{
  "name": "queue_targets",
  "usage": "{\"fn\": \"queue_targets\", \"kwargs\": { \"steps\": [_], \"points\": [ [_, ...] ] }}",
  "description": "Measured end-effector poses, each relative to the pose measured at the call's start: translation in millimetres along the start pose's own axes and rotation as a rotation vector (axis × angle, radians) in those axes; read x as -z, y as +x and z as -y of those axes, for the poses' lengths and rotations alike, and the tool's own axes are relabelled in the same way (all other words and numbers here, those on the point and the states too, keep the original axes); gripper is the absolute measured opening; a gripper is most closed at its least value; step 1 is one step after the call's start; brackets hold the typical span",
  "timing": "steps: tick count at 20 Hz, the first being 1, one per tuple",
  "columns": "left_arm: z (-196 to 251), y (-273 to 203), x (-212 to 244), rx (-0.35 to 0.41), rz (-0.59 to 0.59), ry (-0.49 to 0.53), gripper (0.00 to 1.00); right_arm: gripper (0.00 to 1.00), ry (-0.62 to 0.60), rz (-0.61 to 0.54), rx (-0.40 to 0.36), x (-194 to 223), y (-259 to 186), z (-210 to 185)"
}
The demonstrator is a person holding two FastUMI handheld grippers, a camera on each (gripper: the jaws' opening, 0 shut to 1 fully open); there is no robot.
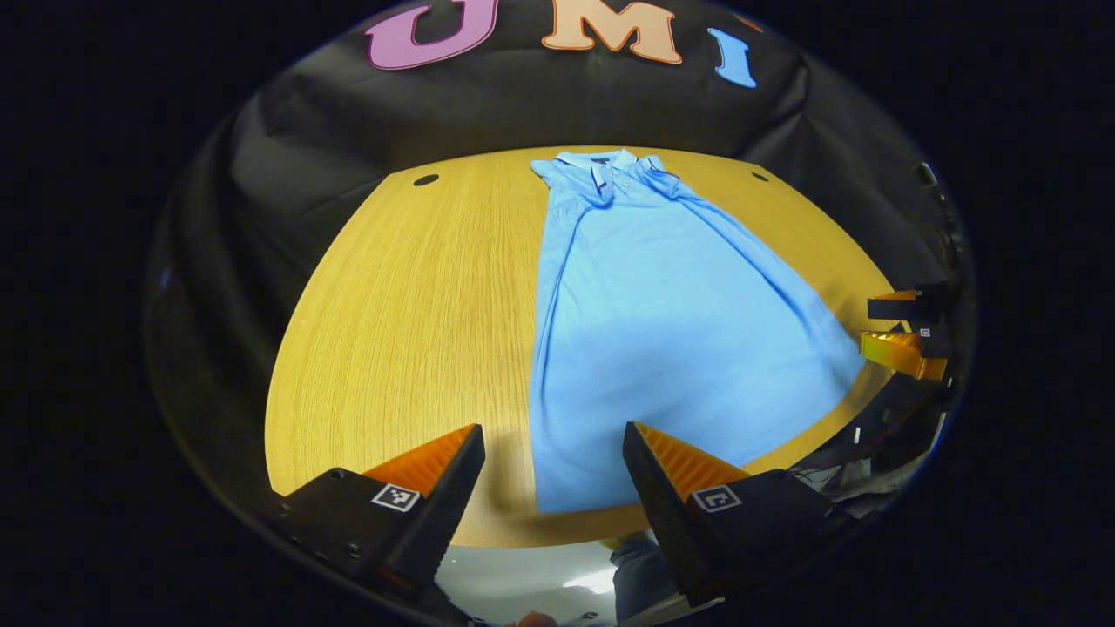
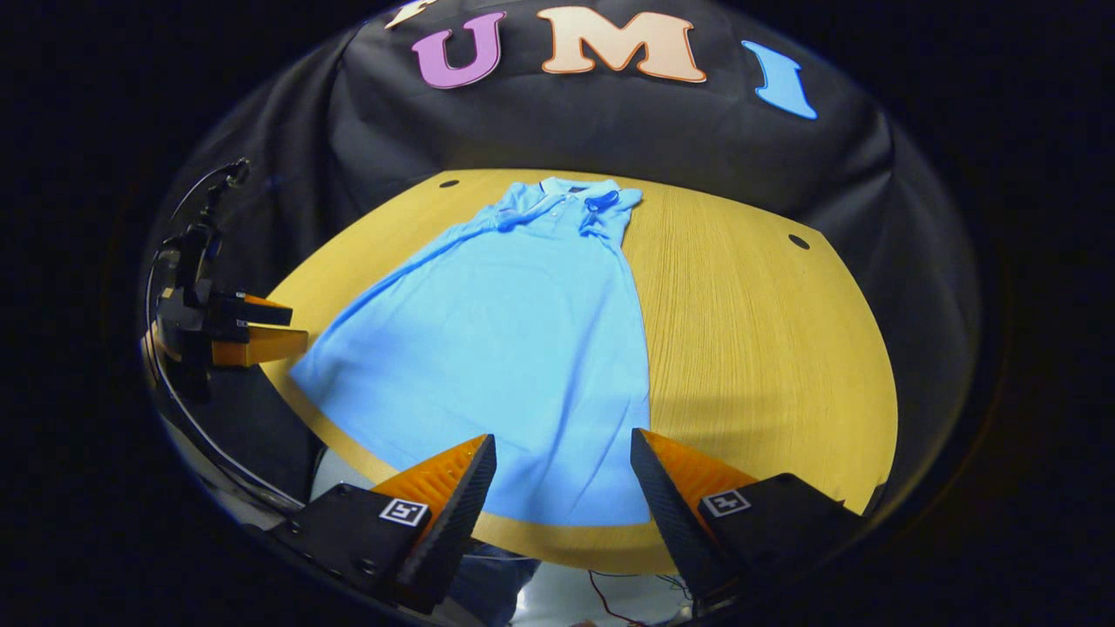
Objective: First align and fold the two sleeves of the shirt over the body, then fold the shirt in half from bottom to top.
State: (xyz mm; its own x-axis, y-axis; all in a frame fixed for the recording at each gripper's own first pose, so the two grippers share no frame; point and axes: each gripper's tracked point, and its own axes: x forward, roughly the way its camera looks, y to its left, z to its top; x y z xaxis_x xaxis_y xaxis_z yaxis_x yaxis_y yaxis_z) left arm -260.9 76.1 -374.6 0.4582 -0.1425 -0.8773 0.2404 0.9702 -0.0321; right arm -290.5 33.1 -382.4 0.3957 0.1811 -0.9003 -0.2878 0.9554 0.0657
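A light blue polo shirt (image 1: pixel 662 313) lies flat on the wooden table (image 1: pixel 409 322), collar at the far side, hem toward me. Both sleeves lie folded in over the chest near the collar (image 1: pixel 610 170). My left gripper (image 1: pixel 553 435) hovers open above the hem's left corner, nothing between its fingers. In the right gripper view the shirt (image 2: pixel 514 348) spreads ahead, and my right gripper (image 2: pixel 562 444) hangs open over the hem's right part, also empty. Each view shows the other gripper off to the side: the right one (image 1: pixel 906 335) and the left one (image 2: pixel 239 335), both open beside the shirt's bottom corners.
The table's (image 2: pixel 766 348) near edge runs just under both grippers. Small dark holes (image 1: pixel 426 180) (image 2: pixel 798 241) mark the table's far corners. A cable (image 2: pixel 200 200) trails up from the left gripper. The black cloth wall rises behind the table.
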Motion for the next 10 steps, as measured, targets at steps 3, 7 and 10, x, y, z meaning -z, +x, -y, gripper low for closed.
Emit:
{"fn": "queue_targets", "kwargs": {
  "steps": [3, 7, 10],
  "points": [
    [7, 2, 14, 0.014, -0.003, 0.026, 0.97, 0.99, -0.021, -0.061, 0.033, 21, 3, 8],
    [20, 8, 27, 0.059, -0.019, 0.048, 0.96, 0.99, -0.01, -0.097, 0.025, 36, 6, -1],
    [28, 15, 38, 0.093, -0.046, 0.043, 0.95, 0.97, 0.001, -0.119, 0.014, 37, 6, 4]
  ]
}}
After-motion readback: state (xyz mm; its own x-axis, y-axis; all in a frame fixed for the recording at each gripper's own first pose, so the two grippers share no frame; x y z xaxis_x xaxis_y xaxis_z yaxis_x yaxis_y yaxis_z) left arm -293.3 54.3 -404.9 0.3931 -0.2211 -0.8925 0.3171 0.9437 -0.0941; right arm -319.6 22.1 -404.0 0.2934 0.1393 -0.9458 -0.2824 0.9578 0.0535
